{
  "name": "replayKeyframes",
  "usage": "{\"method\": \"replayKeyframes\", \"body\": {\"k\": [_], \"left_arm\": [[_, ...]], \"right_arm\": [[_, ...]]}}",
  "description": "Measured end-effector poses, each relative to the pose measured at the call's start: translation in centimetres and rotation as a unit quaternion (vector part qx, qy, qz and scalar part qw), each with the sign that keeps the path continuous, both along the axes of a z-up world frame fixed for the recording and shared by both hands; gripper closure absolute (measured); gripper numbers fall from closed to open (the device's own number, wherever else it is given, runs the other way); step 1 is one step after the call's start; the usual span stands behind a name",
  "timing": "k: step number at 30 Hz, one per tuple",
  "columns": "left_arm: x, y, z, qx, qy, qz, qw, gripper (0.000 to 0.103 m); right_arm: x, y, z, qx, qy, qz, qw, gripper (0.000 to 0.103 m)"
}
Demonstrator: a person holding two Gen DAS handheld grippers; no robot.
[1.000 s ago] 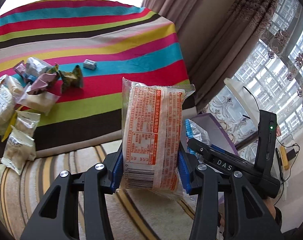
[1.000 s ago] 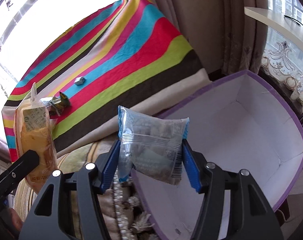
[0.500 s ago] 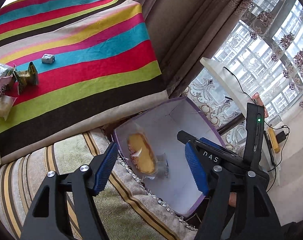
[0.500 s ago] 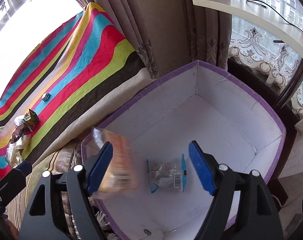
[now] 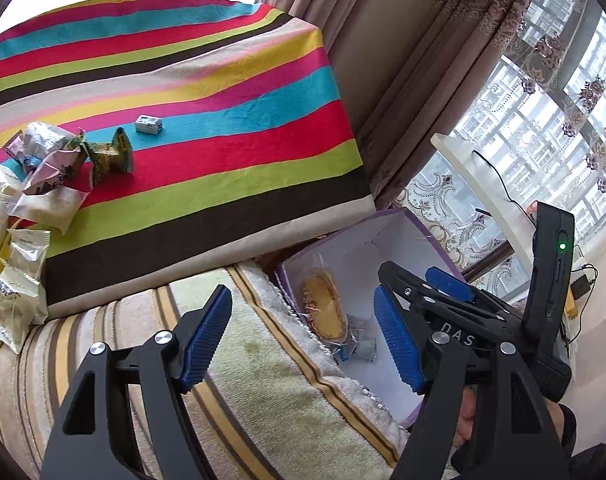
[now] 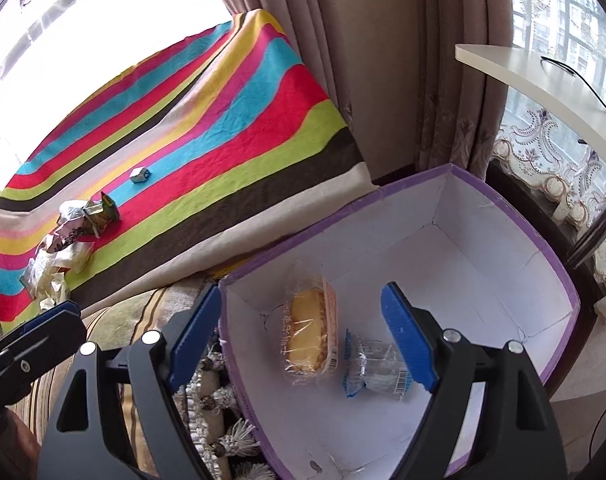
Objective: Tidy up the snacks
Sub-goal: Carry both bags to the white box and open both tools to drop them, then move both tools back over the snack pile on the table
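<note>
Snacks: cake packet (image 6: 309,334) and small wrapper (image 6: 377,370) on box (image 6: 559,276) floor, far half bare | left gripper (image 5: 303,342), right gripper (image 6: 303,330) jaws opening, empty

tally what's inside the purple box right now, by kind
Yellow cake packet: 1
Clear packet with blue ends: 1
Total in the purple box: 2

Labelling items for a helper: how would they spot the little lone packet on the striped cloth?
Find the striped cloth, then its blue stripe. The small silver-grey packet lies there alone, apart from the heap of wrappers to its left, and is smaller than any of them.
</note>
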State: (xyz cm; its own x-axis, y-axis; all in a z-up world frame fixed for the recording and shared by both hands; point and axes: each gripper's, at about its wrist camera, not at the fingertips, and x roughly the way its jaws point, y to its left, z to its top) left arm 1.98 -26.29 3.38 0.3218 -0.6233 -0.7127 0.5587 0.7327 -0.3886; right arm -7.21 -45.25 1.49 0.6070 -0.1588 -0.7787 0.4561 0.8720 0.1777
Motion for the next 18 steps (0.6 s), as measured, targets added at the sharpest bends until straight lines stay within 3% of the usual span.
{"method": "replayKeyframes", "body": {"k": [6,11,18], "left_arm": [[0.8,5.8,0.4,0.009,-0.015,0.07,0.9974,0.032],[1.6,11.8,0.5,0.038,-0.028,0.141,0.9889,0.031],[3.0,17.4,-0.6,0.078,-0.022,0.172,0.9818,0.031]], "right_arm": [[0.9,1.5,0.9,0.022,0.004,0.047,0.999,0.021],[1.3,3.3,1.2,0.028,0.002,0.081,0.996,0.021],[2.7,6.0,1.5,0.045,0.012,0.12,0.992,0.021]]}}
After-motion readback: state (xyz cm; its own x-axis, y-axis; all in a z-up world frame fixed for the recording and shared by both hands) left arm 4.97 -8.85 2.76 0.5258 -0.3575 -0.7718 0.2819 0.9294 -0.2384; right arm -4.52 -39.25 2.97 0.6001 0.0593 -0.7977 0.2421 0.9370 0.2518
